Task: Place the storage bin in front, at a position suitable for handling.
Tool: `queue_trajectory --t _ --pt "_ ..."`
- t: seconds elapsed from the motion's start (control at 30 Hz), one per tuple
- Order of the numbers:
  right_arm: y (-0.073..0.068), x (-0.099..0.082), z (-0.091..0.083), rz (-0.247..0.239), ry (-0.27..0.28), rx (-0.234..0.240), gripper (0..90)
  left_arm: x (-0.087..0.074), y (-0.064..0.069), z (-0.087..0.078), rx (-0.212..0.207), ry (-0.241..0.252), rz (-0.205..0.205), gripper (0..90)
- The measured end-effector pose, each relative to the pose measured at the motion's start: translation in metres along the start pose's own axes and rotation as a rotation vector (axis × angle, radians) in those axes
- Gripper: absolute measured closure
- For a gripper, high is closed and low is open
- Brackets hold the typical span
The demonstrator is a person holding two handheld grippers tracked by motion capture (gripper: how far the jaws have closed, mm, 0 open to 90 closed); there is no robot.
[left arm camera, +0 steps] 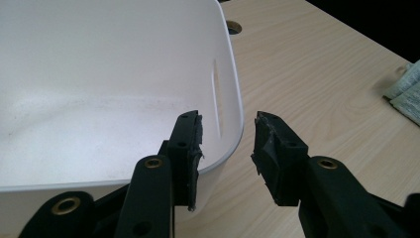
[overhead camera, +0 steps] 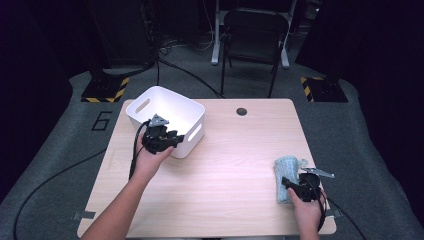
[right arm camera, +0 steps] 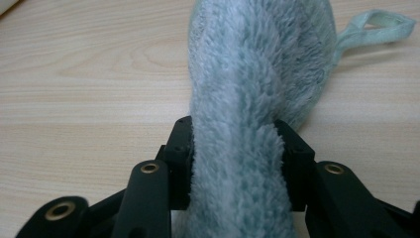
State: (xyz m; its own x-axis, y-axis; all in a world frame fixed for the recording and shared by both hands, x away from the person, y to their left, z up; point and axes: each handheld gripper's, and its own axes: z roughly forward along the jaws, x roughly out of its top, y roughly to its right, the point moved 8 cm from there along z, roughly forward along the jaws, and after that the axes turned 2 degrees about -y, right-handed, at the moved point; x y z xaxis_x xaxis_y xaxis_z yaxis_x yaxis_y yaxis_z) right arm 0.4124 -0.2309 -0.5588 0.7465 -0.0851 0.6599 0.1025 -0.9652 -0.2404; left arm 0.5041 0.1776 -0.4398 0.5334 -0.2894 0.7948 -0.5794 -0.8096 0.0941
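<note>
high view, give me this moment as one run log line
left tongs: open at white bin corner | right tongs: shut on towel | towel: on table

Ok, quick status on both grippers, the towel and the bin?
Right gripper pinching the towel on the table. Left gripper open astride the white bin rim. Nothing between towel and bin.

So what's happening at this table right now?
A person works at a wooden table with a tool in each hand. The right tool is clamped around a fluffy pale-green towel lying near the table's right front corner. The left tool is open, one jaw inside and one outside the corner of a white bin at the table's back left, not gripping it. The bin looks empty, so the towel may be headed there.
</note>
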Motion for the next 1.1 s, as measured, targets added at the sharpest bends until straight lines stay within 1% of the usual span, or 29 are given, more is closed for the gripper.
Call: queue_trajectory --t 0.13,0.17,0.2,0.27,0.3,0.37,0.4,0.43,0.6,0.73,0.77,0.8,0.87,0.97,1.1 --pt "0.0 0.0 0.0 -0.003 0.001 0.001 58.3 0.0 0.0 0.003 0.004 -0.004 0.002 62.6" --pt "0.0 0.0 0.0 -0.002 0.002 0.003 58.1 0.0 0.0 0.004 -0.002 -0.008 0.005 62.7" --pt "0.0 0.0 0.001 0.002 0.002 0.004 57.9 0.0 0.0 0.006 0.0 -0.001 0.003 63.0" --pt "-0.001 0.0 0.001 0.006 0.001 0.007 57.7 0.0 -0.001 0.007 -0.001 -0.011 0.012 63.5" --pt "-0.001 0.0 0.001 0.007 0.001 0.008 57.6 0.001 -0.001 0.007 0.005 -0.011 0.011 64.2" --pt "-0.001 0.0 0.001 0.007 0.0 0.008 57.6 0.001 -0.001 0.009 0.002 -0.016 0.009 65.2" --pt "0.001 0.0 0.001 -0.007 0.002 0.002 57.5 0.0 -0.002 0.009 0.003 -0.019 0.013 65.5" --pt "0.0 0.0 0.001 0.007 0.0 0.005 57.4 0.0 -0.001 0.01 0.006 -0.016 0.011 65.7" --pt "0.0 -0.001 0.001 0.007 0.0 0.007 57.1 0.0 -0.001 0.012 0.011 -0.017 0.015 67.4" --pt "0.0 -0.001 0.001 0.007 -0.001 0.009 56.9 0.0 0.0 0.013 0.0 -0.017 0.018 69.5" --pt "0.0 -0.001 0.001 0.007 -0.003 0.01 56.9 0.0 0.0 0.013 0.006 -0.015 0.023 69.9" --pt "-0.001 -0.001 0.001 0.011 -0.004 0.01 56.8 0.0 0.0 0.013 0.005 -0.019 0.028 70.2" --pt "-0.001 -0.001 0.001 0.011 -0.004 0.011 56.6 0.0 0.001 0.013 0.005 -0.019 0.024 71.1" --pt "-0.001 -0.001 0.001 0.015 -0.001 0.012 56.5 0.0 0.002 0.012 -0.006 -0.03 0.035 72.4" --pt "0.0 -0.001 0.002 0.012 0.004 0.015 56.4 -0.001 0.005 0.012 -0.018 -0.026 0.024 73.6"
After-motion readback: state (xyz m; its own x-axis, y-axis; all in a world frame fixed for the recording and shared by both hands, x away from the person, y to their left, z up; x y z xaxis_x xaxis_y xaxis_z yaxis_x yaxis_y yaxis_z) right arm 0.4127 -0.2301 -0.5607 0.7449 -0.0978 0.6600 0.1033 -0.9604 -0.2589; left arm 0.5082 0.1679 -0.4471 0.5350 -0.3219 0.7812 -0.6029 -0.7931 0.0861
